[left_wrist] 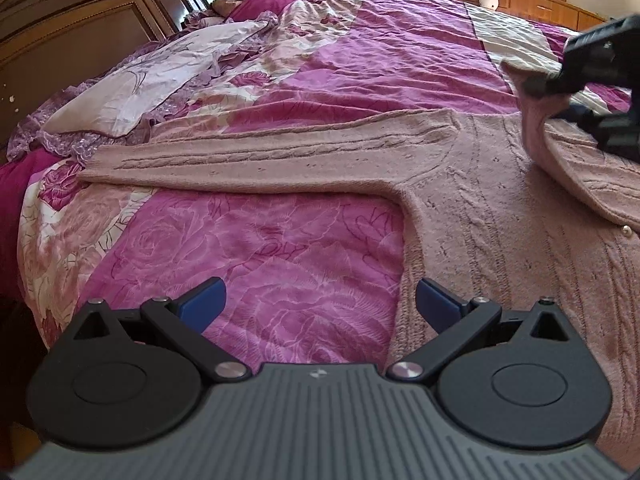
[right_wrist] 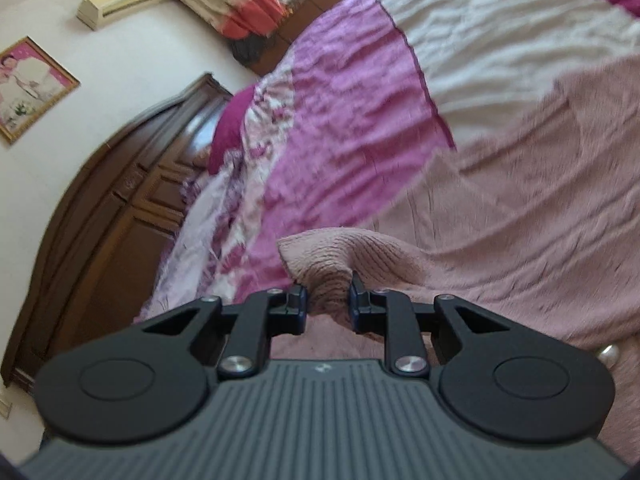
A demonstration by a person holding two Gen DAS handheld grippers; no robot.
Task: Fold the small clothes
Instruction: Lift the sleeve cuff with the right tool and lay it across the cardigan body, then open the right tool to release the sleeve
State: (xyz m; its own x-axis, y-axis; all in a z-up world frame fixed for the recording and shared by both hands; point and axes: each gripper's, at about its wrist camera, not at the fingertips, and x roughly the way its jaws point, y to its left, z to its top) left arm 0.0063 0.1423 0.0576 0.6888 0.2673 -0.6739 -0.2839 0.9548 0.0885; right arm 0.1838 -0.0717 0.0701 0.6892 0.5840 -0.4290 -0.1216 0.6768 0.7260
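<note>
a pink cable-knit cardigan [left_wrist: 480, 208] lies spread on a bed [left_wrist: 280, 248] covered in a magenta rose-print quilt, one sleeve [left_wrist: 248, 156] stretched flat toward the pillow [left_wrist: 152, 92]. the right gripper [right_wrist: 328, 304] is clamped on a bunched fold of the knit, lifting it off the garment. the left gripper [left_wrist: 320, 300] hovers over the quilt just beside the cardigan's edge, jaws wide apart and holding nothing.

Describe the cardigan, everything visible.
The cardigan is dusty pink cable knit, looks woolly, with a pearl-like button. It lies spread flat on the bedspread, one sleeve stretched straight toward the pillow side. The right gripper pinches a ribbed edge and lifts it off the body. The left gripper hangs open, not touching it.
</note>
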